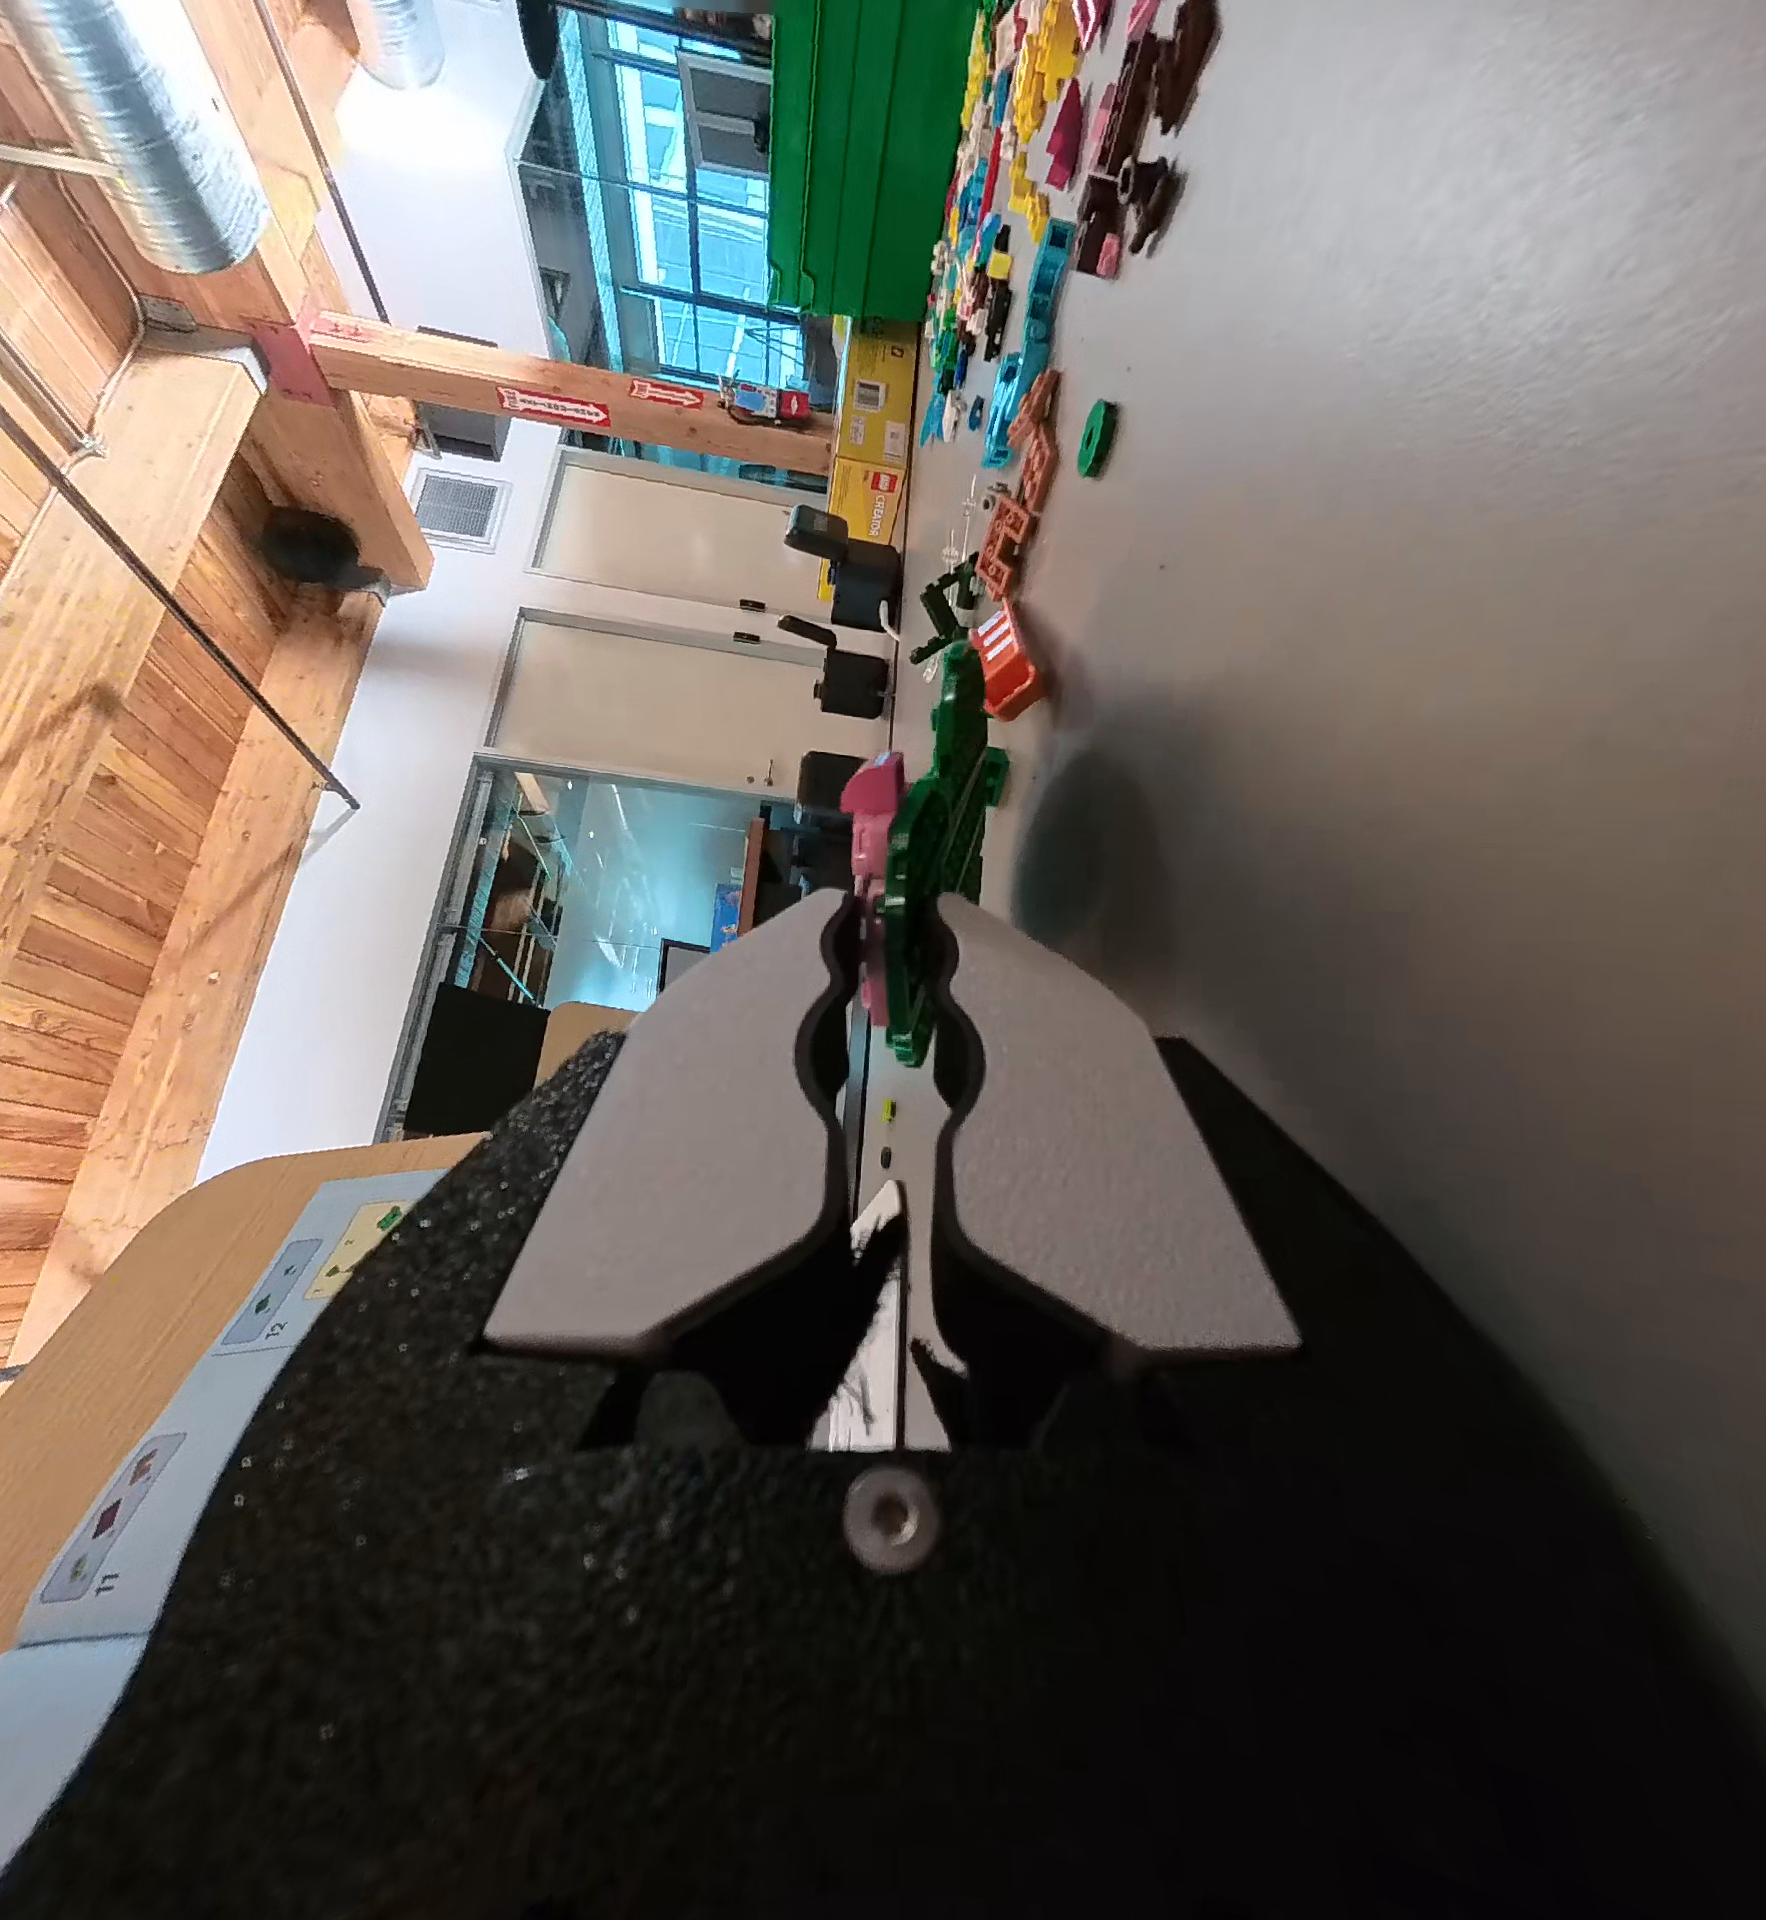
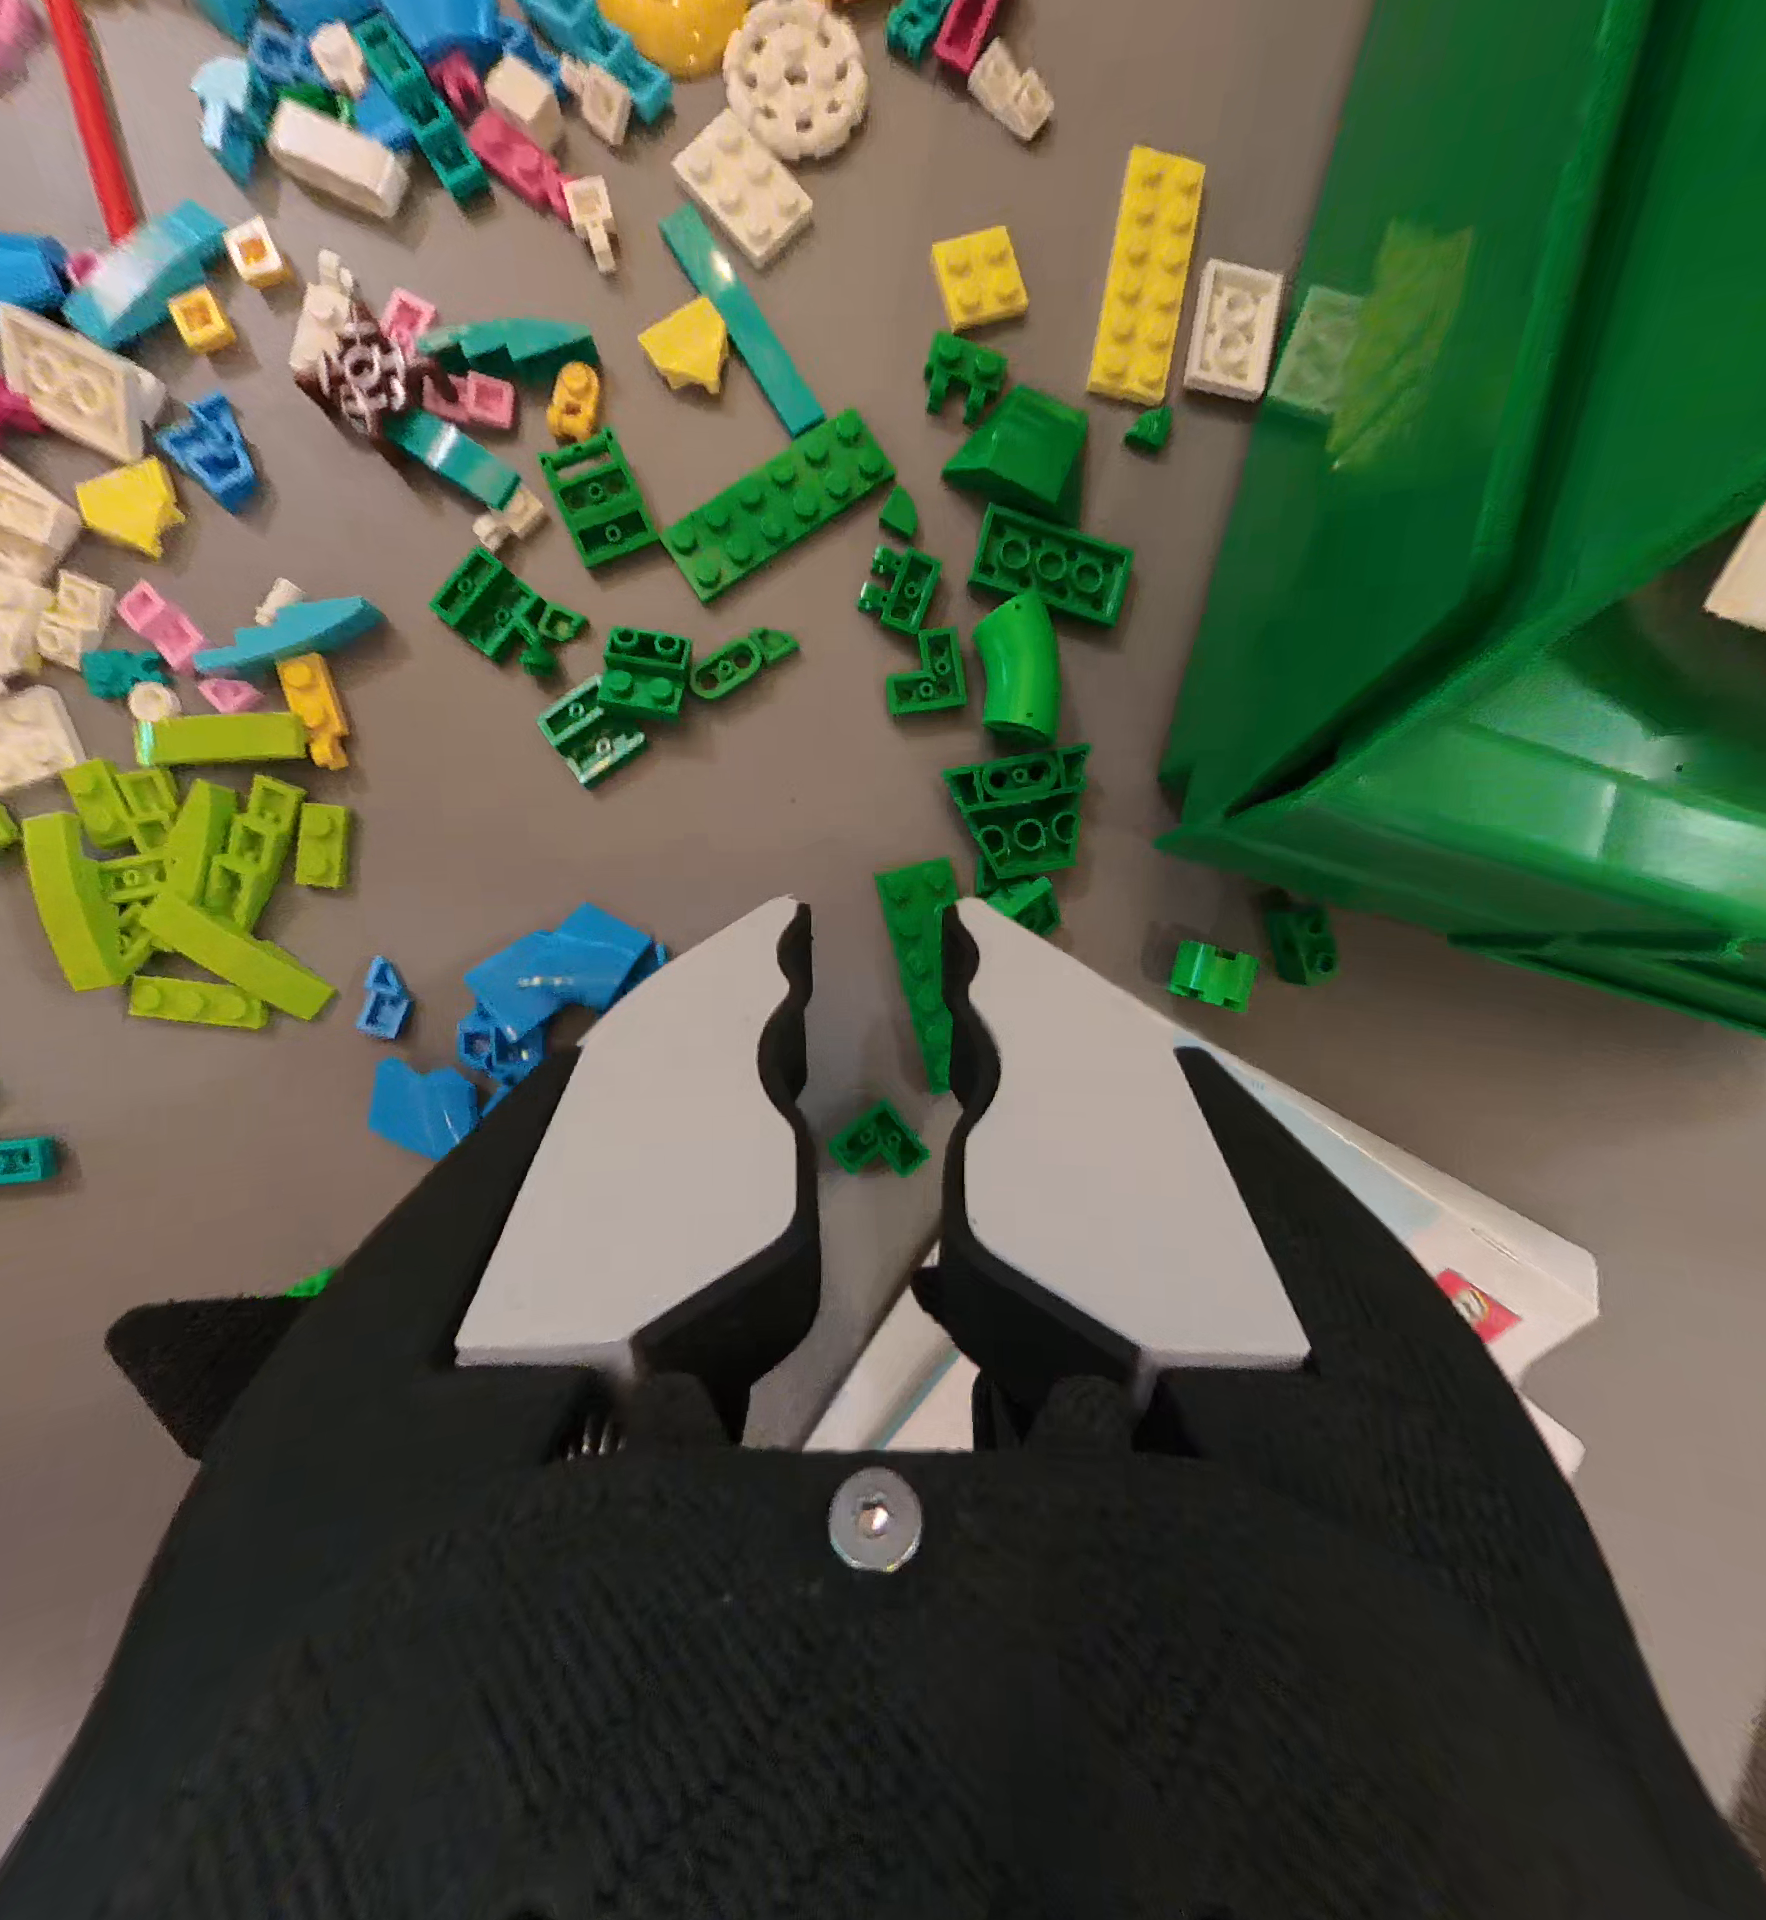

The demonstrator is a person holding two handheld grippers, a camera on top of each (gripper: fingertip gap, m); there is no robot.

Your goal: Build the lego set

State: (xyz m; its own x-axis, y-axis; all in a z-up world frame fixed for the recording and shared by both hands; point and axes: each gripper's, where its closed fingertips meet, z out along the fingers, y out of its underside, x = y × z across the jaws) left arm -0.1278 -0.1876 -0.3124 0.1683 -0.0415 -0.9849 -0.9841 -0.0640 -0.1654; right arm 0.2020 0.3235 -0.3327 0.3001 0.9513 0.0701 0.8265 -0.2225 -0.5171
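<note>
In the left wrist view my left gripper [image 1: 894,930] is shut on the edge of a partly built model, a dark green plate assembly [image 1: 946,821] with a pink piece [image 1: 874,800] on it, held on edge beside the grey table [image 1: 1430,727]. In the right wrist view my right gripper [image 2: 879,914] is open and empty above the loose bricks. A dark green wedge plate [image 2: 918,966] lies on the table between its fingertips, close to the right finger. Several other green bricks [image 2: 775,504] lie just beyond, and a small green corner plate [image 2: 877,1138] lies under the jaws.
A green bin [image 2: 1533,520] stands at the right. A white booklet [image 2: 1430,1247] lies under the right gripper. Lime [image 2: 172,883], blue [image 2: 546,977], white and yellow bricks are spread to the left and far side. An orange piece [image 1: 1004,670] and a yellow box [image 1: 868,447] lie beyond the model.
</note>
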